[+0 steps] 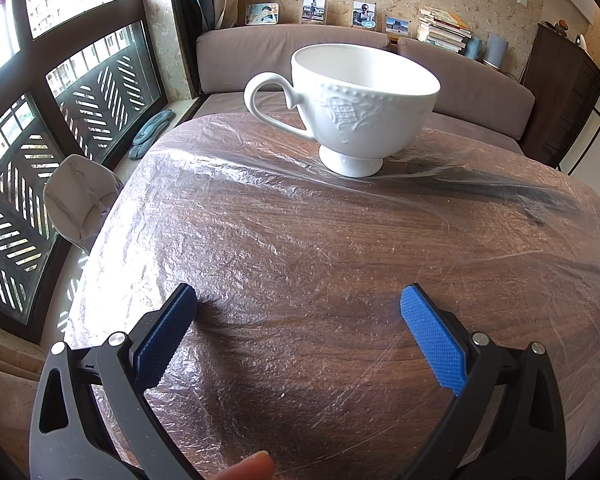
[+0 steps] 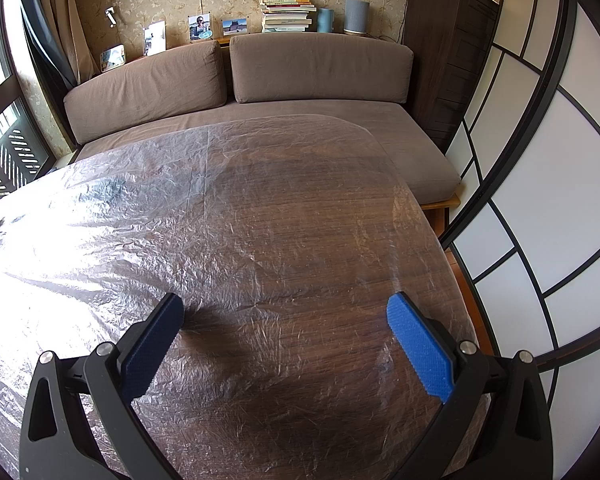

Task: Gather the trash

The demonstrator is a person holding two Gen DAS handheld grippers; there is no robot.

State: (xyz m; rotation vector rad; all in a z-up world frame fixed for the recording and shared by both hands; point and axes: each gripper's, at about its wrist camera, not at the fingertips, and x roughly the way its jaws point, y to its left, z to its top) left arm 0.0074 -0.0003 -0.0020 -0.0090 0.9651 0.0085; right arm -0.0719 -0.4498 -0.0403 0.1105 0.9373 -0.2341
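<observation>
Your left claw (image 1: 298, 308) is spread wide over the counter (image 1: 340, 248), gripping nothing. A white cup (image 1: 356, 108) stands upright near the far edge, on the clear film (image 1: 228, 216) covering the wood. Your right claw (image 2: 286, 314) is likewise wide apart and empty above the film near the right edge.

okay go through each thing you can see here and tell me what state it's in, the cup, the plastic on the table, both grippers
White cup: upright on the table, looks empty, handle toward the window.
Plastic sheet: spread flat over the wooden table, crinkled, not gathered.
Left gripper: open, holding nothing, above the sheet.
Right gripper: open, holding nothing, above the sheet.
</observation>
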